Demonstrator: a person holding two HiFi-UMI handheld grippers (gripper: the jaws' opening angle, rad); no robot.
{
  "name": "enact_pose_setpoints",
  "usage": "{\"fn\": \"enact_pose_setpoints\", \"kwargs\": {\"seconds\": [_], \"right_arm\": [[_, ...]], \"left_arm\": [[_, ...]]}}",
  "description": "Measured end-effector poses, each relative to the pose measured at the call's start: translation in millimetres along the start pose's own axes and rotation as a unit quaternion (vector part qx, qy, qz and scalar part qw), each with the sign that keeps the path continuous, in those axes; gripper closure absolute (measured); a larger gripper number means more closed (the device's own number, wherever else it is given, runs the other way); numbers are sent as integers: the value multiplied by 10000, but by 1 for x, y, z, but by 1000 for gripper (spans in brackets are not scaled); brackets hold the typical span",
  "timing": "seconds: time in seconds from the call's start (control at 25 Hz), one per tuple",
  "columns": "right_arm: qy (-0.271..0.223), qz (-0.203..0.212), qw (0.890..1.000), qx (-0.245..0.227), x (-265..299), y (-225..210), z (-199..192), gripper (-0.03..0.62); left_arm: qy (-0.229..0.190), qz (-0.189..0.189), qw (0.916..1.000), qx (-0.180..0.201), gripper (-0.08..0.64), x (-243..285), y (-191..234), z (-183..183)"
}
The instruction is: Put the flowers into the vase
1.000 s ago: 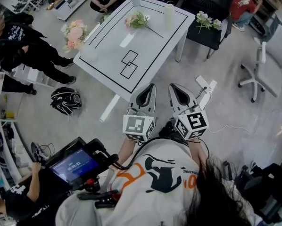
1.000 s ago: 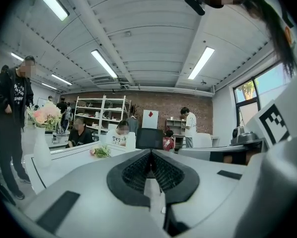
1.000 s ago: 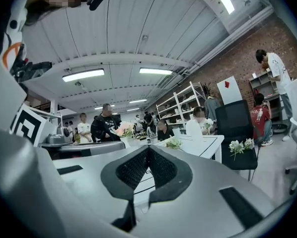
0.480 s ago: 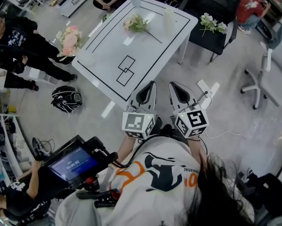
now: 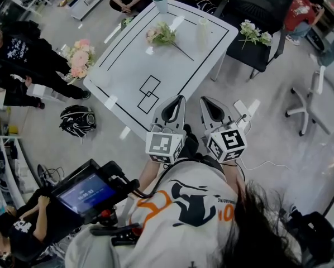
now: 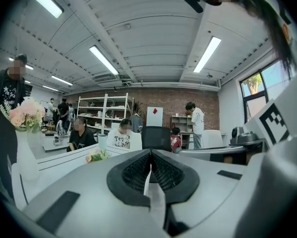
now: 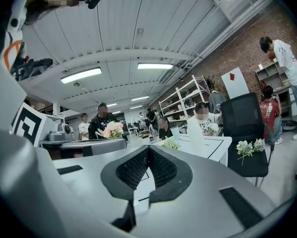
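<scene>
A flower stem with pale blooms [image 5: 162,34] lies on the far part of the white table [image 5: 128,66]; the same flowers [image 6: 98,156] [image 7: 171,144] show low in both gripper views. A tall pale vase [image 5: 202,27] [image 7: 195,133] stands upright to the right of the flowers. My left gripper [image 5: 177,100] [image 6: 149,155] and right gripper [image 5: 206,101] [image 7: 147,150] hang side by side at the table's near edge, far short of the flowers. Both are shut with nothing between their jaws.
A white vase of pink flowers [image 5: 77,56] [image 6: 24,117] stands at the table's left corner. A teal cup [image 5: 160,2] sits at the far edge. White flowers [image 5: 254,32] lie on a black chair [image 5: 251,49]. People stand around, and a dark bag [image 5: 77,119] lies on the floor.
Both grippers have come forward together, from the floor short of the table to its near edge. Their jaws stay shut.
</scene>
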State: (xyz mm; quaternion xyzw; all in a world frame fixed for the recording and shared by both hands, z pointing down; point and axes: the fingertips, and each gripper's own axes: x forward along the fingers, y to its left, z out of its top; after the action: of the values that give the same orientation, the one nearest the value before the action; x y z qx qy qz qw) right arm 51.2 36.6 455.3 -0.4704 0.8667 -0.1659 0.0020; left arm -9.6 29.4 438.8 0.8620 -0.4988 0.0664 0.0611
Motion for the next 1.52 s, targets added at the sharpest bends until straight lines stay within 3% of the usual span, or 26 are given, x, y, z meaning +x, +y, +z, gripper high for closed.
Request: {"fn": "enact_pose_setpoints", "kwargs": {"seconds": [0.48,0.64,0.88,1.24,1.52], "right_arm": [[212,137,9995,-192,92,-5,18,581],[348,133,9991,-184,120,-7,15,581],[598,144,9978,-232,154,-17,6,581],[1022,374,9930,-463,208,-43,-7,581],[1539,594,9820,-918,264,-66,-26,580]], "left_arm": [[-52,29,9999,-114,549,50,75,13],[-100,-145,9995,-275,549,60,96,12],[-70,-104,9983,-563,549,73,124,3],[49,83,9974,-707,549,88,139,-7],[124,628,9951,-759,549,98,164,-8]]}}
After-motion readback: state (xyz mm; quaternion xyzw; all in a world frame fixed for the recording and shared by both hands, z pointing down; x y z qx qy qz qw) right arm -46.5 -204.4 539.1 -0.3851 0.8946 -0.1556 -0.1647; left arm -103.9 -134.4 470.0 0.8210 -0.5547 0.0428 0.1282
